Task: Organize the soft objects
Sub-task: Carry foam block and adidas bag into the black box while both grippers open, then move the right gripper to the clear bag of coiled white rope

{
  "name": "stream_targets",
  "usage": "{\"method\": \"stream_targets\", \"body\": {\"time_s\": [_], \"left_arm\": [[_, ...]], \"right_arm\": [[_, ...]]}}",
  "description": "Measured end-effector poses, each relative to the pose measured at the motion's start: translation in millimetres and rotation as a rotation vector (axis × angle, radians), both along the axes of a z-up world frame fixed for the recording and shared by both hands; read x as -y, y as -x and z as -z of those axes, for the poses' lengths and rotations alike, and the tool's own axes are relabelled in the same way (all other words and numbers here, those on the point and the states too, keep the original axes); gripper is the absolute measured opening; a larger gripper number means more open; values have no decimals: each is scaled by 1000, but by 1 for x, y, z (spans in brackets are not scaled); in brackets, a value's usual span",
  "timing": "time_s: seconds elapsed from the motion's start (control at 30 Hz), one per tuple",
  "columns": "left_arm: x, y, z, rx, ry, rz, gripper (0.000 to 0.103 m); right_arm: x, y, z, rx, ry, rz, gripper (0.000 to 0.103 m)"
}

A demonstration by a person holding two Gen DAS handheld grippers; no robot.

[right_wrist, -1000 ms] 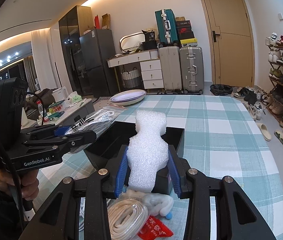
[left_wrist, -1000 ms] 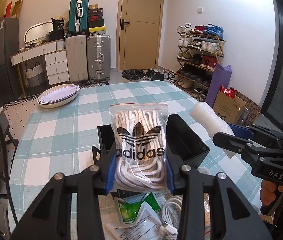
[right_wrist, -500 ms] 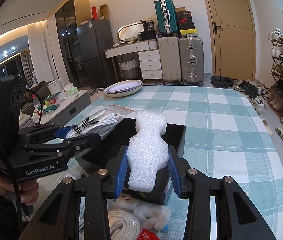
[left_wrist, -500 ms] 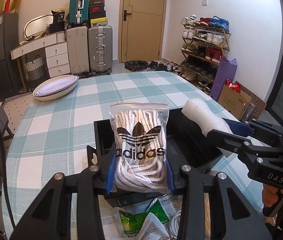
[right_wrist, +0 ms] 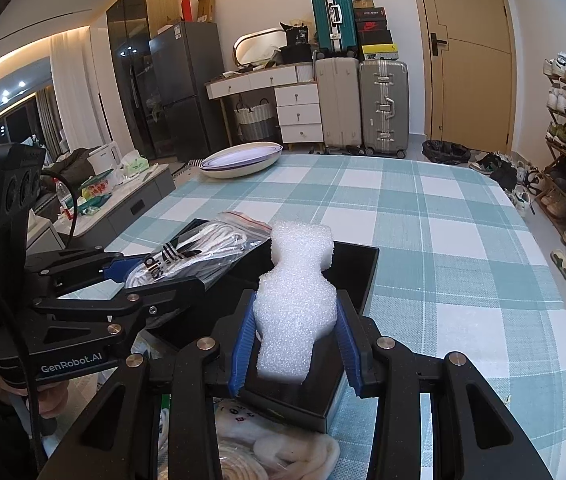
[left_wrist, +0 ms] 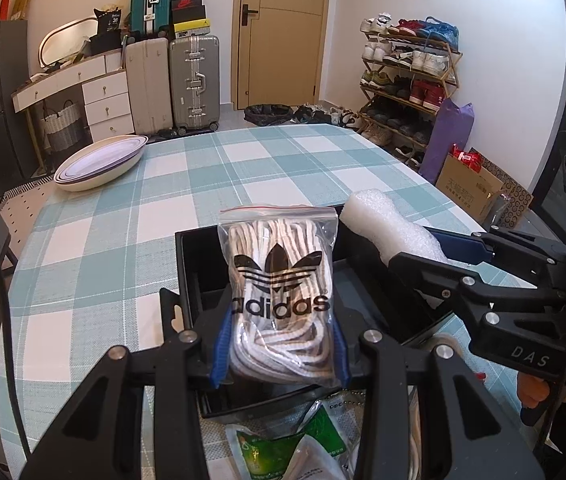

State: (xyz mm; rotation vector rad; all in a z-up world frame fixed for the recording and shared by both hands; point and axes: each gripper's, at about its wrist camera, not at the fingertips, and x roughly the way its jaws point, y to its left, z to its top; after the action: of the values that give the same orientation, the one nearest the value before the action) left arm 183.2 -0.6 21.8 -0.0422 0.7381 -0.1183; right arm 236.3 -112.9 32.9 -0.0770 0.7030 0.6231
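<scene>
Fingers of the left gripper [left_wrist: 279,344] pinch a lace bag [left_wrist: 279,280], the right gripper [right_wrist: 295,344] clamps foam [right_wrist: 297,300]. Both hang over the black box [right_wrist: 367,276] near the table [left_wrist: 123,240] front edge, likely for dropping in.

bag [left_wrist: 279,288] left of foam [left_wrist: 391,232], over box [left_wrist: 195,264]

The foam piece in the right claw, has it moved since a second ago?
Yes. The foam piece has gone forward and down over the black box, away from the near clutter.
</scene>
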Motion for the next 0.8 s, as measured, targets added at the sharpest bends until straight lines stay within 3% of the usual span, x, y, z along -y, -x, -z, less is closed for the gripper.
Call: {"method": "stream_targets", "body": {"time_s": [0.27, 0.3, 0.37, 0.43, 0.5, 0.57, 0.73, 0.8], "left_arm": [[1, -7, 4, -12, -14, 4, 44], [1, -6, 4, -16, -15, 2, 47], [0, -4, 2, -10, -5, 5, 63], [0, 1, -1, 6, -6, 5, 64], [-1, 8, -6, 23, -6, 8, 72], [-4, 15, -10, 49, 7, -7, 97], [-11, 33, -19, 95, 26, -44, 103], [-10, 41, -21, 109, 7, -54, 103]], "right_arm": [[-4, -4, 6, 13, 25, -8, 41], [-3, -4, 5, 14, 17, -14, 43], [-1, 1, 2, 36, 11, -15, 56], [3, 7, -2, 56, 15, -11, 67], [9, 14, -6, 66, 2, -7, 74], [17, 21, -9, 68, -20, 4, 88], [39, 37, -13, 63, -75, 59, 102], [46, 42, -13, 54, -85, 76, 102]]}}
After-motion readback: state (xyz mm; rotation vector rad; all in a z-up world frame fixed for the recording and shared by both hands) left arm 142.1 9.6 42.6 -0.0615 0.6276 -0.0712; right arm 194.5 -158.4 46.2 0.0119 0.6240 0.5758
